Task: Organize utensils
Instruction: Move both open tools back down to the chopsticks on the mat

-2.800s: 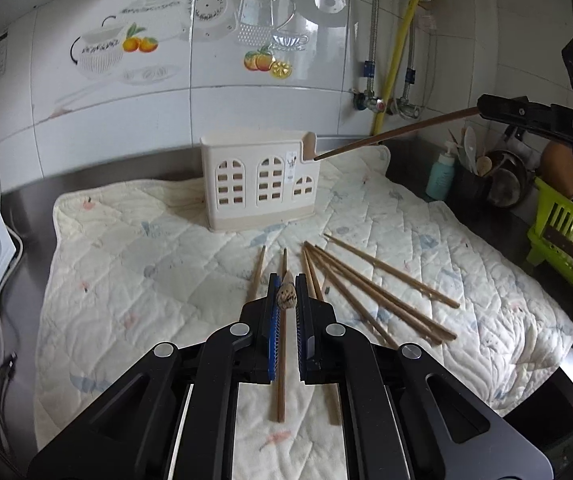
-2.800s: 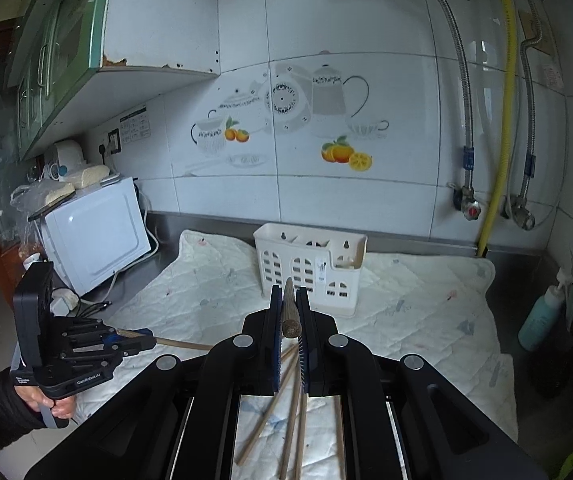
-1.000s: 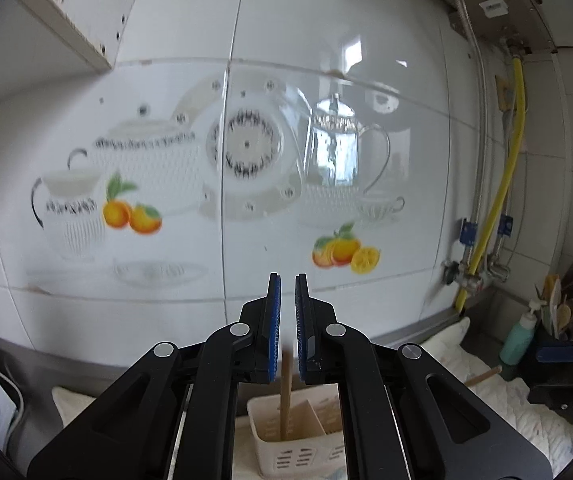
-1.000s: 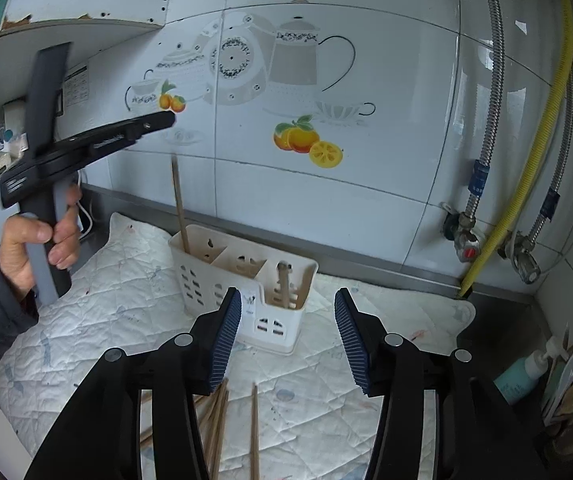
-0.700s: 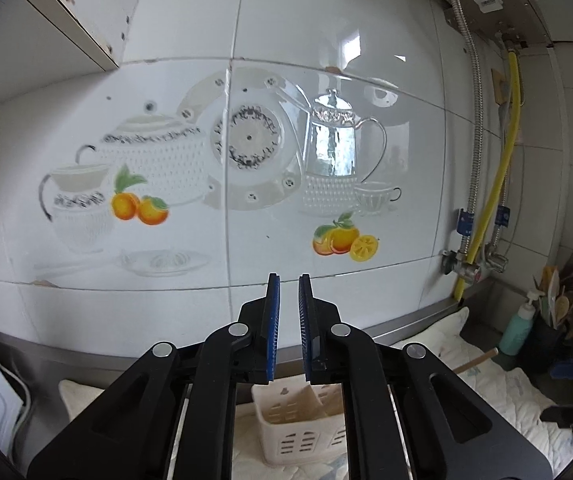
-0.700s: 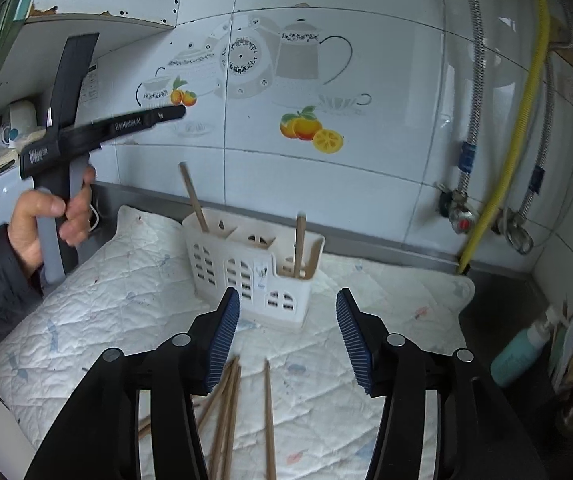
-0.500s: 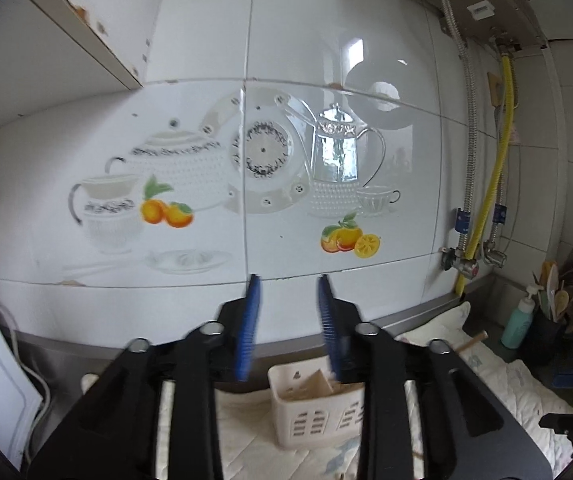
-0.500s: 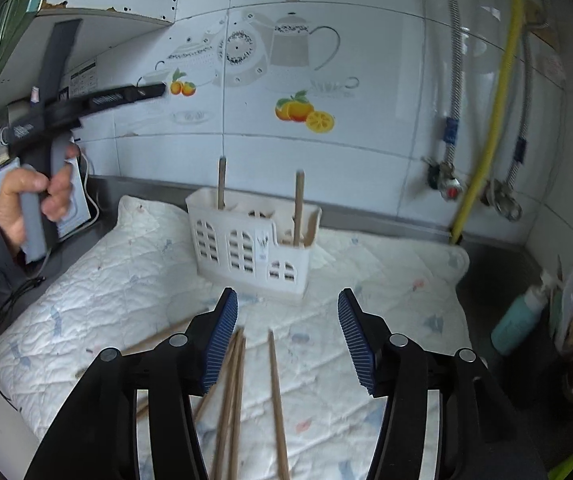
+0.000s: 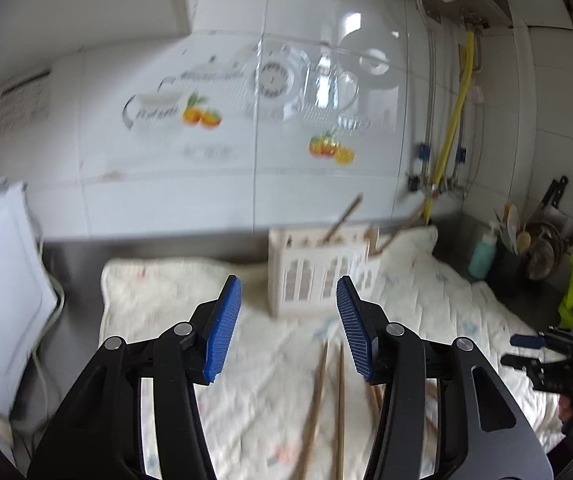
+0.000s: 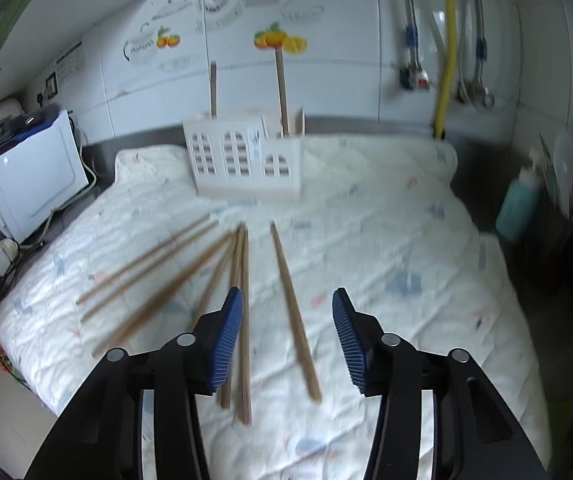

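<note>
Your left claw point(image 9: 289, 328) hangs with its jaws apart and nothing between them; they have just been opening. Ahead of it two chopsticks point(image 9: 328, 396) lie on the quilted cloth point(image 9: 174, 292) covering the tabletop, and beyond stands the white utensil holder point(image 9: 318, 280) near the tiled wall, with two chopsticks leaning out of it. Your right claw point(image 10: 287, 338) is likewise parted and empty, its jaws having just been narrowing. One loose chopstick point(image 10: 294, 308) lies on the cloth between its blue pads, a fanned bunch of chopsticks point(image 10: 190, 280) just to the left. A white microwave point(image 10: 34, 176) sits at the cloth's left.
</note>
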`<state>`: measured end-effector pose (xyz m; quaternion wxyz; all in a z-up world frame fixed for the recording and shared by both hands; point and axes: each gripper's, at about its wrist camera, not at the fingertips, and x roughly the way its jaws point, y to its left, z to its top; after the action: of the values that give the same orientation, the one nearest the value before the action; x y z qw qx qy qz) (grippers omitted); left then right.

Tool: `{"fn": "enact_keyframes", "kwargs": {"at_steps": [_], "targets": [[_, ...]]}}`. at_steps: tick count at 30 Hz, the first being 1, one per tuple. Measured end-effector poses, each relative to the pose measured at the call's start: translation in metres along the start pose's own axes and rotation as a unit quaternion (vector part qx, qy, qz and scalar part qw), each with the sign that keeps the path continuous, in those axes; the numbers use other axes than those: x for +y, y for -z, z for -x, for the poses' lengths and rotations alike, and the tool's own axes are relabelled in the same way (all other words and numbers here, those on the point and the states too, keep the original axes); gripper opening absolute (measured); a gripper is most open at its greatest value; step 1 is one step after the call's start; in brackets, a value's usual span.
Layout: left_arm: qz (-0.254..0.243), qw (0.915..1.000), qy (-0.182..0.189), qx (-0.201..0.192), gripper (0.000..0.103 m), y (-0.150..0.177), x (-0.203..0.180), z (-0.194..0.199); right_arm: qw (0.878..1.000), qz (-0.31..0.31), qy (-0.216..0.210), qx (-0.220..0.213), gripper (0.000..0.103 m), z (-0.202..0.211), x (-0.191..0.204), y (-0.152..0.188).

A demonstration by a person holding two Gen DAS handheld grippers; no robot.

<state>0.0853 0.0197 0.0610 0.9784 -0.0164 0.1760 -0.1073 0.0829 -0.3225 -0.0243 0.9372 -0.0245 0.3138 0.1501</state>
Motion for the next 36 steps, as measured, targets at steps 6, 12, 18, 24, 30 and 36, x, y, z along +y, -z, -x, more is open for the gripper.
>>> {"fn": "enact_keyframes", "kwargs": {"at_steps": [6,12,18,24,30,36], "targets": [[0.009,0.9985,-0.013,0.052,0.054,0.060,-0.001,0.007,0.999,-0.009,0.003,0.032,0.031,-0.021,-0.004,0.036],[0.025,0.9953,-0.020,0.091,0.063,0.096,0.003,-0.001,0.999,-0.024,0.005,0.046,0.024,-0.039,-0.013,0.047],[0.020,0.9910,-0.024,0.130,0.063,0.123,0.002,-0.015,0.998,-0.026,0.007,0.056,0.022,-0.052,-0.013,0.049],[-0.004,0.9871,-0.015,0.159,0.063,0.136,-0.001,-0.032,0.998,-0.024,0.015,0.056,0.015,-0.055,-0.012,0.048],[-0.022,0.9825,0.004,0.185,0.054,0.140,-0.006,-0.049,0.998,-0.021,0.018,0.057,0.011,-0.056,-0.011,0.046],[-0.033,0.9769,0.030,0.209,0.027,0.143,-0.008,-0.066,0.998,-0.027,0.012,0.054,0.010,-0.055,-0.010,0.045]]}}
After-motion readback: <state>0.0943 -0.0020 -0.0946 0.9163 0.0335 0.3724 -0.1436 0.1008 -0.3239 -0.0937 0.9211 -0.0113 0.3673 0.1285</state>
